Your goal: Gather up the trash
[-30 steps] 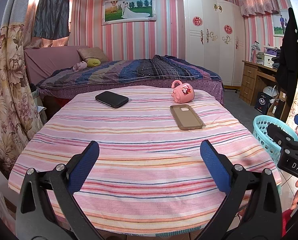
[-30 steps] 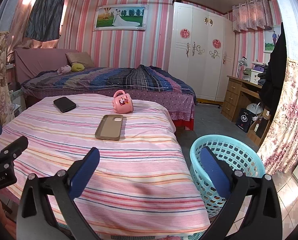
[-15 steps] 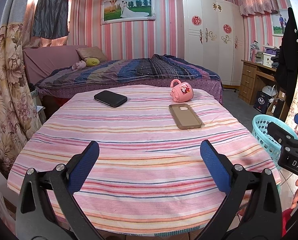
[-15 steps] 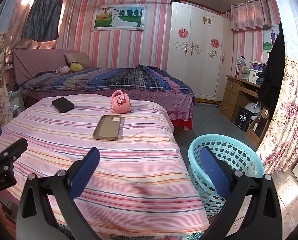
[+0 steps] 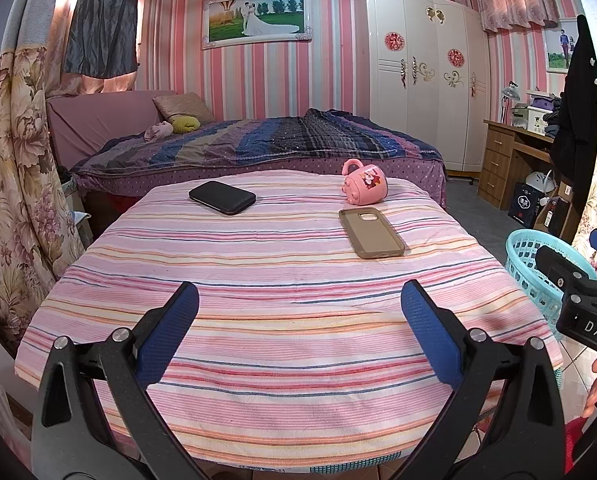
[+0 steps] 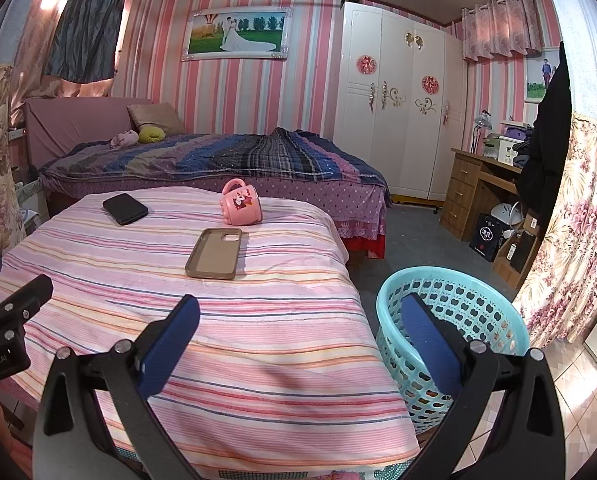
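Risk: no clear trash is seen; the case (image 5: 371, 232), phone (image 5: 222, 197) or mug (image 5: 364, 187) could be binned by mistake.
Case: tan, empty, laid flat on the striped cloth (image 5: 282, 304), just in front of the tipped pink mug.
Phone: black, at the far left, well apart.
Basket (image 6: 454, 320): teal, on the floor, right of the table.
Left gripper (image 5: 298, 334): fingers spread wide, nothing held.
Right gripper (image 6: 298, 336): fingers spread wide, nothing held.

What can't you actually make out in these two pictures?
- Bottom of the turquoise plastic basket: right wrist view, blocked by the right gripper; left wrist view shows only its rim.
- Inside of the pink cartoon mug: lying sideways, opening faces away.
- Floor beneath the pink striped table: cloth covers it.
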`<act>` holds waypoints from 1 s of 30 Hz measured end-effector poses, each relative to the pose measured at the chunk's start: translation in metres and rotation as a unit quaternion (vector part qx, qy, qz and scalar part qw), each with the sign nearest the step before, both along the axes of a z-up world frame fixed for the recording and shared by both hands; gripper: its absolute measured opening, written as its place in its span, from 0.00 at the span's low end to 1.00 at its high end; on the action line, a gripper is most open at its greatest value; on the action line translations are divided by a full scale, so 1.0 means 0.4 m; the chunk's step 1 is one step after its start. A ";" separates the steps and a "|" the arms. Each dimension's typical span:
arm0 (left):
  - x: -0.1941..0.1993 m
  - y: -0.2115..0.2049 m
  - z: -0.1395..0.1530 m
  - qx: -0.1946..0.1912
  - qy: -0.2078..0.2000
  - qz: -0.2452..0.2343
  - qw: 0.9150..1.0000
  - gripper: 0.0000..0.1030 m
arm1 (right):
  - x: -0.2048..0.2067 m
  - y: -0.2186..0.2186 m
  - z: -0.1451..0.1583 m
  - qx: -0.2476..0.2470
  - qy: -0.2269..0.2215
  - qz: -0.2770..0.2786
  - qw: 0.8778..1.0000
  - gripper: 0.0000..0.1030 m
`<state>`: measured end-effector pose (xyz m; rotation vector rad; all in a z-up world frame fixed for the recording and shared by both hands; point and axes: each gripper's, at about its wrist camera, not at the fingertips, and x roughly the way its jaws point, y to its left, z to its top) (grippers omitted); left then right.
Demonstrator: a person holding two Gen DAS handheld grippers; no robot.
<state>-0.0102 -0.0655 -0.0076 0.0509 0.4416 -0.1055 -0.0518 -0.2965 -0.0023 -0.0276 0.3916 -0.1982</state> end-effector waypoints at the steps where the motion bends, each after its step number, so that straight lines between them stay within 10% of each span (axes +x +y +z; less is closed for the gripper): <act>1: -0.001 0.000 -0.001 0.000 0.000 0.000 1.000 0.95 | 0.003 0.003 0.000 0.000 0.000 0.000 1.000 0.96; 30: 0.000 -0.004 -0.001 -0.001 -0.006 0.007 1.000 0.95 | 0.006 0.005 -0.007 0.001 0.001 0.001 1.000 0.96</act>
